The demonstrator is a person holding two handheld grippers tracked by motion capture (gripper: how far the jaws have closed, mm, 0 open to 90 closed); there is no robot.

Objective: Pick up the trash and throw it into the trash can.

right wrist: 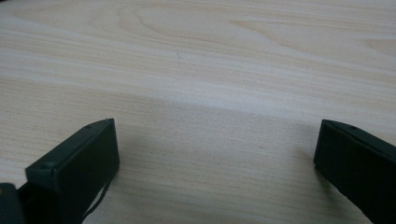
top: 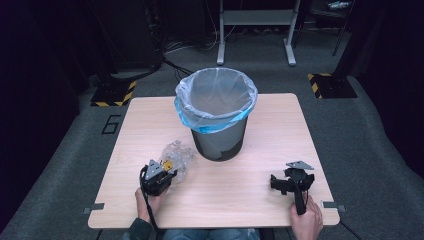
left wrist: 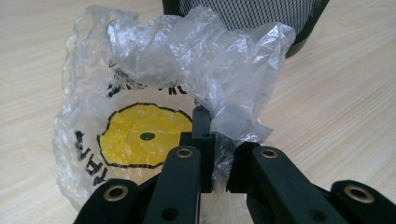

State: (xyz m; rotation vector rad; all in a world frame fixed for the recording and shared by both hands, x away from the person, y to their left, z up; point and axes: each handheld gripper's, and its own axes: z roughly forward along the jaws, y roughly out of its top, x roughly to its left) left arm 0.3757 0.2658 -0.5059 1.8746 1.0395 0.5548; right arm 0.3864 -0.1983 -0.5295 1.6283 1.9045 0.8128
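Crumpled clear plastic bag (top: 177, 157) with a yellow round print and black lettering lies on the wooden table (top: 250, 185), near-left part, just beside the foot of the mesh waste bin (top: 218, 142) and to its left. The bag is a loose wad; no strong long axis, though in the high view it spreads slightly from the near-left toward the bin, with its printed face turned toward the person. Left gripper (left wrist: 219, 163) sits at the bag's near edge; in the left gripper view its jaws stand nearly together with a fold of film caught between them, so it is clamped on the bag. Judged step: grasp made, lift not yet begun, since the wad rests on the tabletop. Next move likely calls for raising the bag above the bin's rim, which is wrapped in a blue-edged liner (top: 216, 97), then carrying it over the opening before letting go; thin film may slip or trail. Right gripper (right wrist: 215, 154) rests on bare wood at the near right, well apart from the bag, jaws spread wide, holding nothing.
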